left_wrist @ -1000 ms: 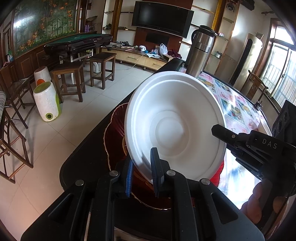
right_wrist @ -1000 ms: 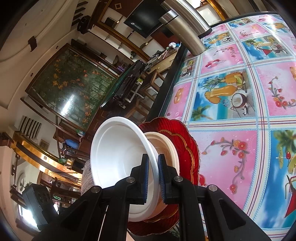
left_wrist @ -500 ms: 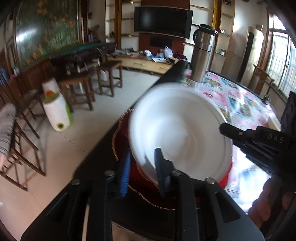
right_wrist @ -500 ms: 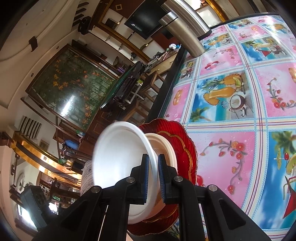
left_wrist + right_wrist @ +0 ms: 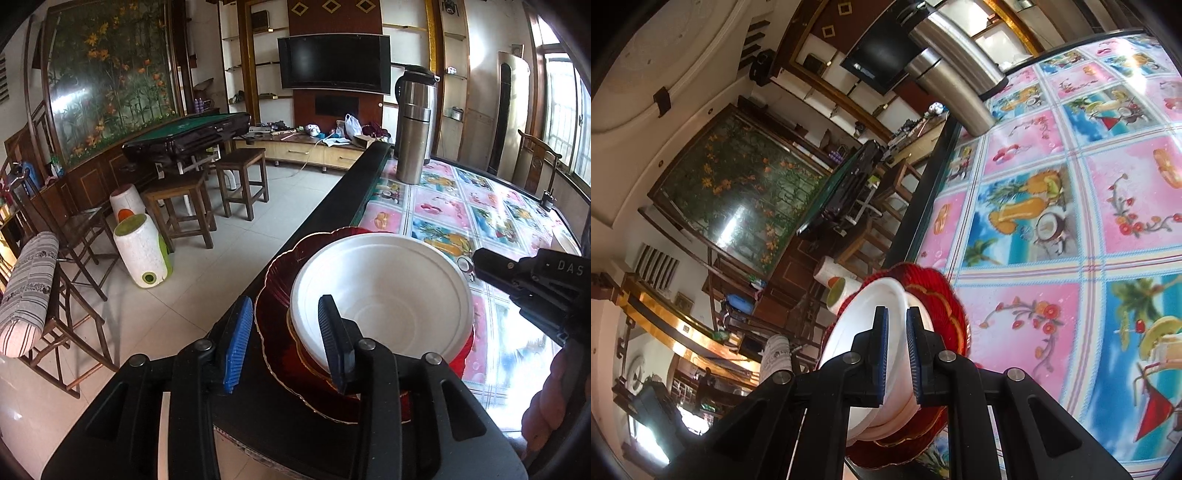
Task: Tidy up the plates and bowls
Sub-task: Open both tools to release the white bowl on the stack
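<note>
A white bowl sits level, nested in a second pale bowl on a scalloped red plate at the table's near left edge. My left gripper is open. Its blue-padded fingers straddle the bowl's near rim without touching it. In the right wrist view my right gripper is shut on the white bowl, with the bowl's wall pinched between its pads above the red plate. From the left wrist view the right gripper reaches the bowl's right rim.
The table carries a fruit-print cloth and has a dark edge with a drop to the tiled floor on the left. A steel thermos stands at the far end. Wooden stools stand on the floor. A hand holds the right gripper.
The white bowl was tilted up on edge with both grippers on it. It now lies flat in the stack, and my left gripper has opened and let go of its rim.
</note>
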A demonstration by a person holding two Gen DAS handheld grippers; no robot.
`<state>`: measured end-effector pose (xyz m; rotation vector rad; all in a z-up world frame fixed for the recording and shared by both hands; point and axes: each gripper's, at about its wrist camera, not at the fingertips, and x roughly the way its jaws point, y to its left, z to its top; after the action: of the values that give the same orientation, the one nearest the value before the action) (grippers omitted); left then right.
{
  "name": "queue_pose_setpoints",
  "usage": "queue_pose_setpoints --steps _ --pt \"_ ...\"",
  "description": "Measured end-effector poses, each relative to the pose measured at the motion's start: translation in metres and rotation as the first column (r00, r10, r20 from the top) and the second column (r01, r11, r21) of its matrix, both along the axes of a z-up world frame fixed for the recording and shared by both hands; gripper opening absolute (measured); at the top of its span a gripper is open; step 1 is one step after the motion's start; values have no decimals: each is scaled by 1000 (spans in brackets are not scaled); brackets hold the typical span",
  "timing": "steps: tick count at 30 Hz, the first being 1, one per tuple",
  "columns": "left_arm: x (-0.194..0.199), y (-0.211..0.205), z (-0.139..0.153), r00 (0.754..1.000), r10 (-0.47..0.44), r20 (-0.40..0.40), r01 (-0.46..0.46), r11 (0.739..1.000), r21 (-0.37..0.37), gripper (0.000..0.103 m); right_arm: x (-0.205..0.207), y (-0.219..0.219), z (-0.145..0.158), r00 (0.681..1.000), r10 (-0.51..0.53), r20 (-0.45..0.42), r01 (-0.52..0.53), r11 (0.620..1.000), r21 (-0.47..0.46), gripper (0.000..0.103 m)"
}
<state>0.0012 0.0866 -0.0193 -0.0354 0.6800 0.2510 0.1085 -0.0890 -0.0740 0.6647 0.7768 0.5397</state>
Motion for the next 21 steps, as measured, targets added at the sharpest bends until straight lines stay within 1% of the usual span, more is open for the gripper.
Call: queue_pose_setpoints --steps 8,9,10,12,18,20,21 --pt "-3 -25 16 999 -25 24 24 999 47 35 -4 -40 8 998 -60 10 59 997 56 13" --pt "-2 -32 20 999 -36 30 35 998 57 38 -5 -47 10 997 -71 12 70 995 64 13" --pt "-2 -37 23 998 -45 35 42 997 67 46 -6 -55 11 997 -81 15 80 994 74 13" --pt "-3 -52 29 997 -64 51 59 993 99 56 -8 -69 14 995 -102 20 100 991 91 13" --pt "-2 -109 47 983 -166 81 149 972 182 56 -19 -130 24 980 -194 40 186 970 155 13" --pt "1 -132 52 974 -209 84 189 960 206 58 -25 -155 27 971 -233 45 222 959 175 13" --pt "2 -144 53 969 -231 84 209 954 215 60 -26 -165 29 967 -250 47 238 955 178 13"
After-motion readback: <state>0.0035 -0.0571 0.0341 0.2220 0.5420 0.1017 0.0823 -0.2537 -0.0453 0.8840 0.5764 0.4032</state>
